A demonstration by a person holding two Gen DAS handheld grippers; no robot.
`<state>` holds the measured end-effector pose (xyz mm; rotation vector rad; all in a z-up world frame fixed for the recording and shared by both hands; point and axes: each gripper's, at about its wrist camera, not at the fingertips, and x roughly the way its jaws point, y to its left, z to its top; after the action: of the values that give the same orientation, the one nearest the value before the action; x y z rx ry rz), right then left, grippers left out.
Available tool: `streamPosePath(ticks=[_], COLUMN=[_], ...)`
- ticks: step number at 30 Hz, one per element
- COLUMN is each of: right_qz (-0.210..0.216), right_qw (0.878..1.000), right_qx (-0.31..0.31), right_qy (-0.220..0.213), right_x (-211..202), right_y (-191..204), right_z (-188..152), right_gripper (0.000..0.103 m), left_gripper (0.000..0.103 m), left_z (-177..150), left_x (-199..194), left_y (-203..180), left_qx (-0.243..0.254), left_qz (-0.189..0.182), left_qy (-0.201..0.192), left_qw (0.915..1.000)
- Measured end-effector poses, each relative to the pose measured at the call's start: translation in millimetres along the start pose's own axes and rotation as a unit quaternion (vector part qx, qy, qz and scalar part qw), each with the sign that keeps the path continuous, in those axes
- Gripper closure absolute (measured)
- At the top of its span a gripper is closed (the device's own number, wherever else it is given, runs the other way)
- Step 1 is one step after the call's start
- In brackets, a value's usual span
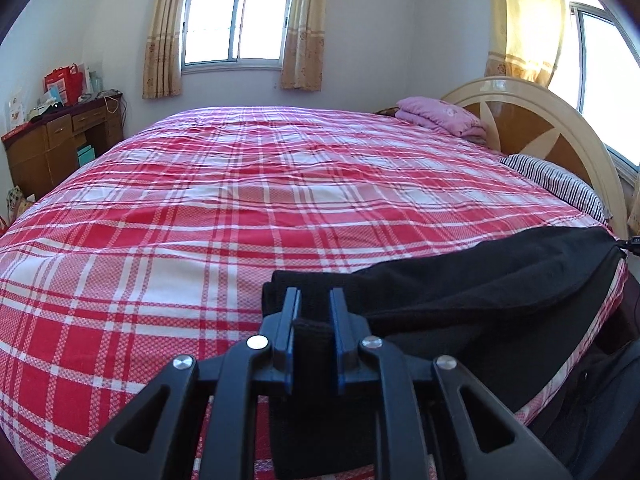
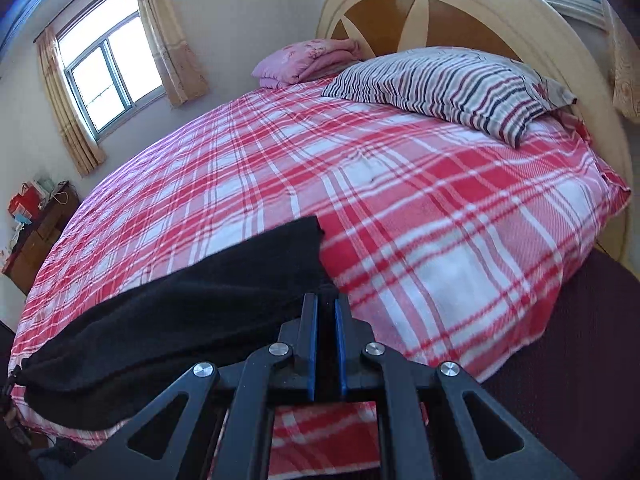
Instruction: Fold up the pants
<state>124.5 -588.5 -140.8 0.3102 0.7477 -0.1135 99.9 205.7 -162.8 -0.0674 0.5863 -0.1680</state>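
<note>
Black pants (image 1: pixel 480 288) lie along the near edge of the bed, stretched between my two grippers. My left gripper (image 1: pixel 315 300) is shut on one end of the pants, with black cloth filling the gap between its blue pads. My right gripper (image 2: pixel 326 308) is shut on the other end of the pants (image 2: pixel 180 312), where the cloth runs away to the left. The pants' middle sags a little onto the red plaid bedspread (image 1: pixel 240 200).
A striped pillow (image 2: pixel 448 84) and a folded pink blanket (image 2: pixel 308 60) lie at the headboard (image 2: pixel 480 4). A wooden desk (image 1: pixel 60 140) with bags stands by the far wall. Windows with curtains are behind the bed.
</note>
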Motion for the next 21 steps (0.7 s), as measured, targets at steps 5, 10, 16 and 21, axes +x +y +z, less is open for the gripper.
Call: streamPosePath(ticks=[5,10,16,21], right_qz=[0.016,-0.036,0.011,0.052], right_qw=[1.0,0.998,0.987,0.958], right_qx=[0.017,-0.021,-0.142,-0.274], right_qy=[-0.004,-0.042,-0.072,-0.067], right_x=[-9,-36,-58,-48], right_y=[-11,8,106,209], right_z=[-5,-4,-6,-26], right_gripper=[0.09,0.083,0.054,0.054], left_gripper=[0.074,0.061,0.061,0.061], left_z=[-12,-27,-21,-1], left_x=[-8,-30,-35,-3], left_y=[9,36,37,19], left_qx=[0.008,-0.022,-0.048,-0.05], left_qz=[0.023,0.044,0.034,-0.001], left_qy=[-0.003,0.003,0.003,0.04], left_qw=[0.9997,0.9988,0.9982,0.9979])
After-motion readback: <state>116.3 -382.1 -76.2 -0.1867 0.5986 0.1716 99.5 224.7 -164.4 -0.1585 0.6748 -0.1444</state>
